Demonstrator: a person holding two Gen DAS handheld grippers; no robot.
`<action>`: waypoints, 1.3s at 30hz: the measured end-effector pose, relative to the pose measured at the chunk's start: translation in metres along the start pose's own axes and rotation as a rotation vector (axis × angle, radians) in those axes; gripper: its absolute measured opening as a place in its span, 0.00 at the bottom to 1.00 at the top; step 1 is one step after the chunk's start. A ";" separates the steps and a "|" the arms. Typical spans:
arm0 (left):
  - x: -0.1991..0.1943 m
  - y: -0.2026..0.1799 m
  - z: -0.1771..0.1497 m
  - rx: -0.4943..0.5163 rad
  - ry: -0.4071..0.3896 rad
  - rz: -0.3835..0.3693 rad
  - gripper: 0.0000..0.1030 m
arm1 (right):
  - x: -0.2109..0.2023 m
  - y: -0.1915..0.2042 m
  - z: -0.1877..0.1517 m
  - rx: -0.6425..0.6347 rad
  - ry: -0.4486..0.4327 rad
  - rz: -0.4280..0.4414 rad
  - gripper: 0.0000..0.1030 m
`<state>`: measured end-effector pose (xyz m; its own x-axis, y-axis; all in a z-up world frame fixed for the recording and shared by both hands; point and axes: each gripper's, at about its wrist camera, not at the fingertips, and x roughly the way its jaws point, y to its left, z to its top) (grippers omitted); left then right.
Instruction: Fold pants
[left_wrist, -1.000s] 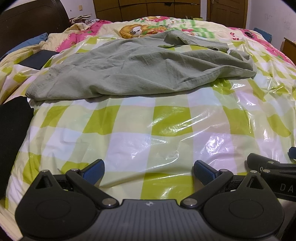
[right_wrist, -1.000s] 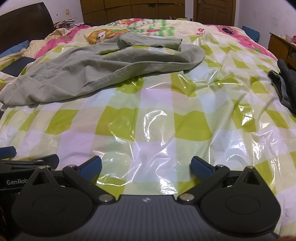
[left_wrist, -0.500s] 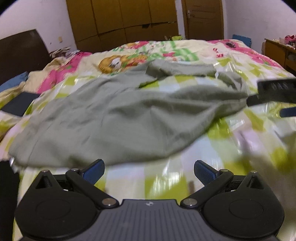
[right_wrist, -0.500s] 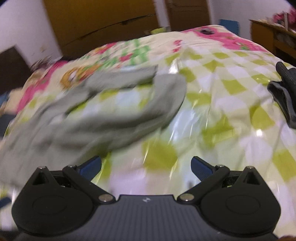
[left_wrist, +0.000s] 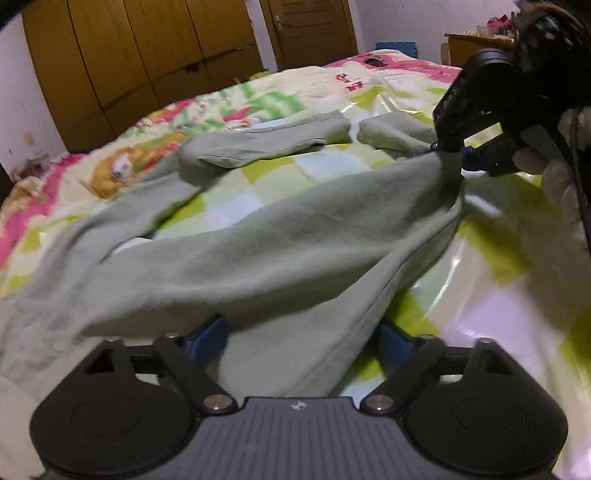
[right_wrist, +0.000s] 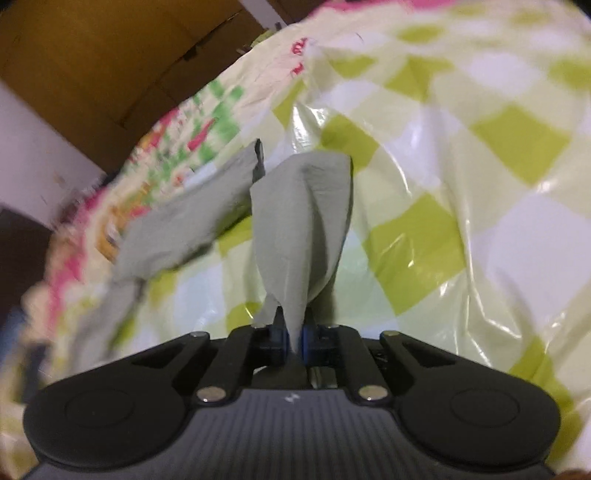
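Observation:
The grey-green pants (left_wrist: 258, 243) lie across the bed on a green and white checked plastic sheet (left_wrist: 498, 295). My left gripper (left_wrist: 299, 338) is open, its blue fingertips spread wide with a fold of the pants lying between and over them. My right gripper (right_wrist: 293, 341) is shut on a pinch of the pants (right_wrist: 303, 221), which rises from its jaws in a cone. In the left wrist view the right gripper (left_wrist: 463, 158) holds the pants' far right edge, lifted off the sheet.
A floral quilt (left_wrist: 122, 162) covers the far side of the bed. Brown wardrobes (left_wrist: 147, 55) and a door (left_wrist: 306, 29) stand behind. A wooden cabinet (left_wrist: 476, 48) is at the far right. A gloved hand (left_wrist: 554, 173) holds the right gripper.
Both grippers moved forward from the bed's near edge to the pants. The right gripper closed on the pants' edge and lifted it. The left gripper's fingers now reach under the cloth.

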<state>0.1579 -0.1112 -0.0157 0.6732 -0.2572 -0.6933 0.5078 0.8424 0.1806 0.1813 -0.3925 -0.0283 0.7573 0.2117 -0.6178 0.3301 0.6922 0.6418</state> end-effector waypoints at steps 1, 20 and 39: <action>-0.001 -0.002 0.001 0.002 0.003 -0.009 0.84 | -0.010 -0.005 0.001 0.004 -0.012 0.010 0.05; -0.083 -0.047 -0.019 0.031 -0.043 -0.225 0.74 | -0.151 -0.025 -0.023 -0.233 -0.036 -0.186 0.09; -0.145 0.264 -0.146 -0.287 0.007 0.299 1.00 | 0.014 0.278 -0.242 -1.120 0.331 0.371 0.64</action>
<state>0.1162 0.2178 0.0311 0.7642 0.0213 -0.6446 0.1194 0.9775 0.1739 0.1473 -0.0302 0.0310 0.4688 0.5745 -0.6710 -0.6655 0.7292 0.1593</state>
